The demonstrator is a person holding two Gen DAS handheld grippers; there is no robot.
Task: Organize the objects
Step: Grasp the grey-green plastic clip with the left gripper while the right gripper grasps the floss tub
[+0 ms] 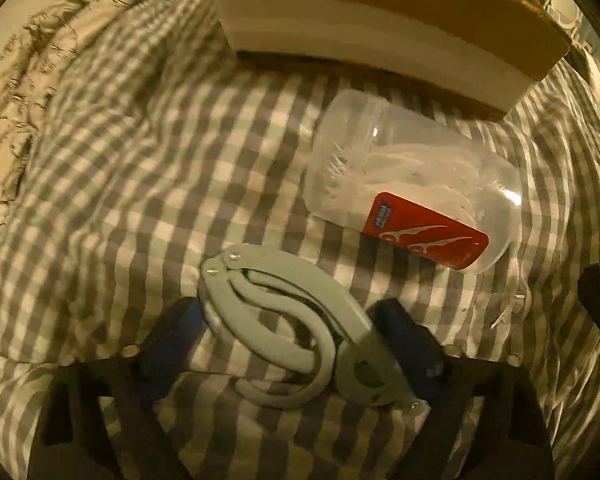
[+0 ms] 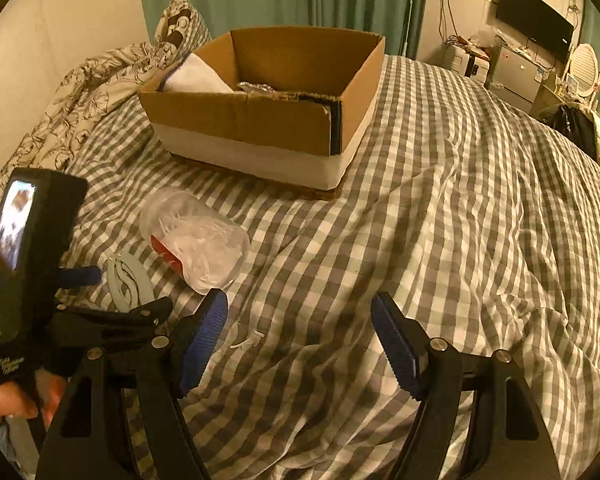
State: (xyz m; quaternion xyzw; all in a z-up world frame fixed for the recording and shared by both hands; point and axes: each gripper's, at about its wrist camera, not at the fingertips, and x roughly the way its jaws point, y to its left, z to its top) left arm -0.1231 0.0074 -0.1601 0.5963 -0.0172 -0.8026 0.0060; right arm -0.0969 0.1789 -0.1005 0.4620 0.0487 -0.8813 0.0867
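Note:
A pale green folded hanger (image 1: 284,320) lies on the checked bedsheet between the blue pads of my left gripper (image 1: 288,340), which is open around it; I cannot tell if the pads touch it. It also shows in the right wrist view (image 2: 130,280). A clear plastic jar of floss picks with a red label (image 1: 412,192) lies on its side just beyond, also in the right wrist view (image 2: 196,236). An open cardboard box (image 2: 268,100) stands further back. My right gripper (image 2: 300,340) is open and empty above the sheet.
A loose floss pick (image 2: 248,340) lies on the sheet near my right gripper. A floral duvet and pillow (image 2: 100,76) are bunched at the left. The box holds a white cloth (image 2: 200,76). Furniture and a TV (image 2: 532,28) stand far right.

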